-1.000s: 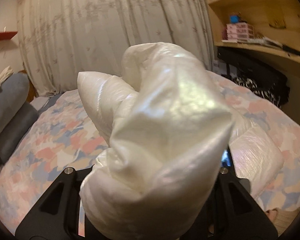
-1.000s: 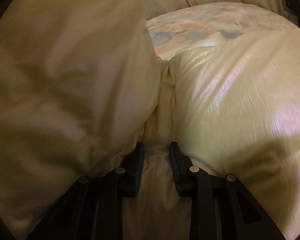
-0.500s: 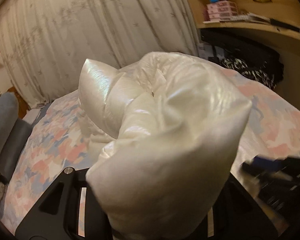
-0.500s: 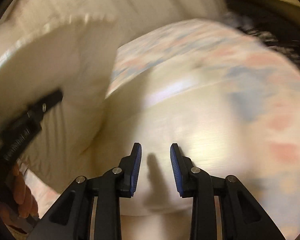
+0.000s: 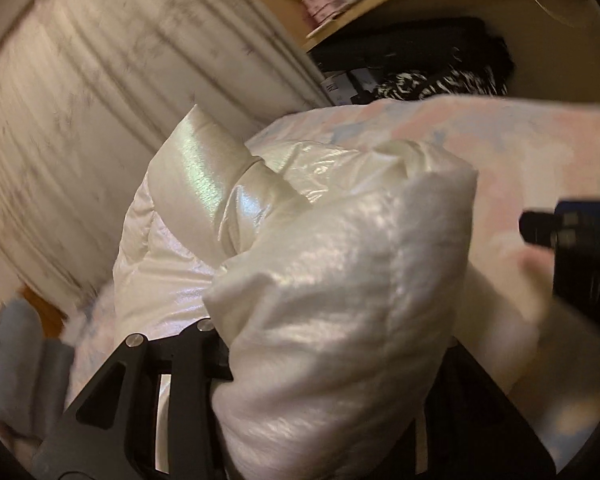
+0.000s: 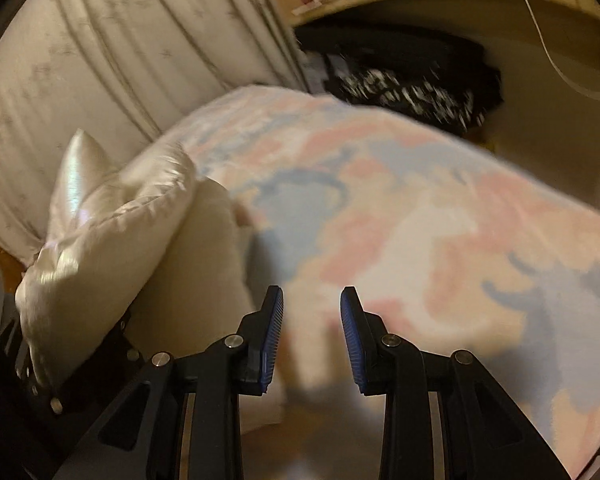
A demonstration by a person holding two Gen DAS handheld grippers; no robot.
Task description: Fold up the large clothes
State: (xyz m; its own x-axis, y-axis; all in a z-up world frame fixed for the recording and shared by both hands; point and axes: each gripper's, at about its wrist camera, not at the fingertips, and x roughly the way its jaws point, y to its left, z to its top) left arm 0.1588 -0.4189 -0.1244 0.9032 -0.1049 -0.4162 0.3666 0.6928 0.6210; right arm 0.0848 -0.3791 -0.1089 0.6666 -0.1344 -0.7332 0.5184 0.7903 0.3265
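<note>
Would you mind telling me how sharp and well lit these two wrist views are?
Left wrist view: warm, dim light; curtain and shelf smeared by motion blur, sheen on the white puffer jacket. Right wrist view: patterned bedcover blurred, right gripper sharp; fisheye bends both.

No text can be read anywhere. The pink boxes (image 5: 327,5) at twelve o'clock are too blurred.

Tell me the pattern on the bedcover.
The bedcover has pastel pink, blue and cream patches, clearest in the right wrist view.
</note>
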